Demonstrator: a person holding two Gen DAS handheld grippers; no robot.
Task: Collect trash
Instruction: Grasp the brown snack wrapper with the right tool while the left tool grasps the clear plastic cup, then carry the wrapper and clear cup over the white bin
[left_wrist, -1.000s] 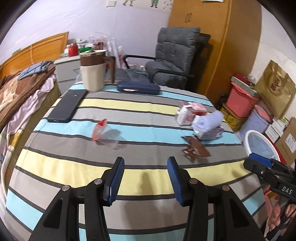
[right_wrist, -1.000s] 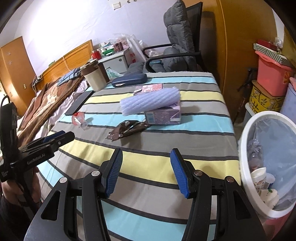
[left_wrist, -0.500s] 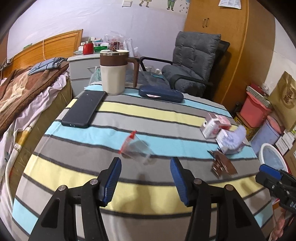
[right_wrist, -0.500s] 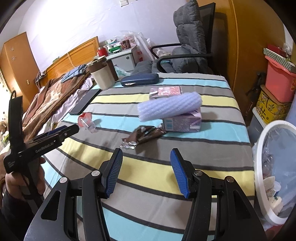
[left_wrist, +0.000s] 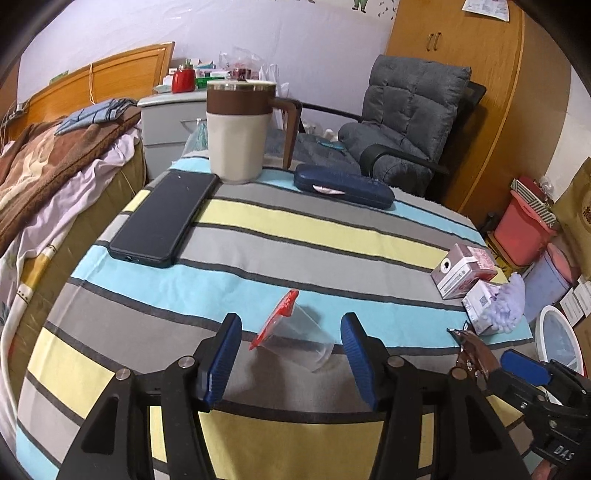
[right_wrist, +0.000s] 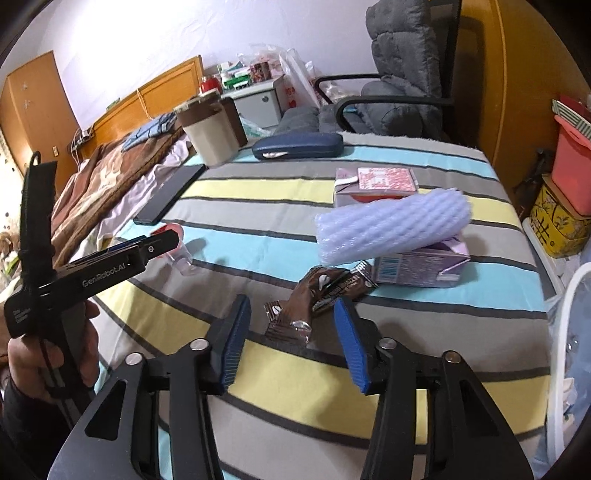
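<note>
- Basically both grippers are staged for a pick, each lined up on its own piece of trash on the striped table (left_wrist: 295, 229)
- Left gripper (left_wrist: 291, 354): jaws wide apart, holding nothing; the cup (left_wrist: 295, 338) lies on its side between the pads at lower centre of the left view, red lid (left_wrist: 275, 319) toward the left pad. No contact visible, so I'd call this pre-grasp
- Right gripper (right_wrist: 291, 338): jaws equally wide, nothing held; the wrapper (right_wrist: 314, 295) sits crumpled between the pad tips at centre of the right view, its far end just beside the carton (right_wrist: 417, 266)
- Bin (right_wrist: 565, 332) stands off the table edge at right of the right view, so the right side probably has the shorter drop
- Foam roll (right_wrist: 391, 229) rests on top of the carton; pink box (right_wrist: 376, 184) behind it. Likely trash too, but that's a guess
- Phone (left_wrist: 162, 218), mug (left_wrist: 238, 129) and case (left_wrist: 343, 186) in the upper half of the left view look like keepers
- Hard to make out: the cup is clear plastic, so its rim and far wall blur into the cloth; can't tell if it's empty
- Cut off: only a sliver of the bin rim shows in either view, contents unreadable; wrapper mostly hidden behind the right gripper in the left view
- Wrapper's near edge is in pad shadow; can't tell whether it touches the right pad
</note>
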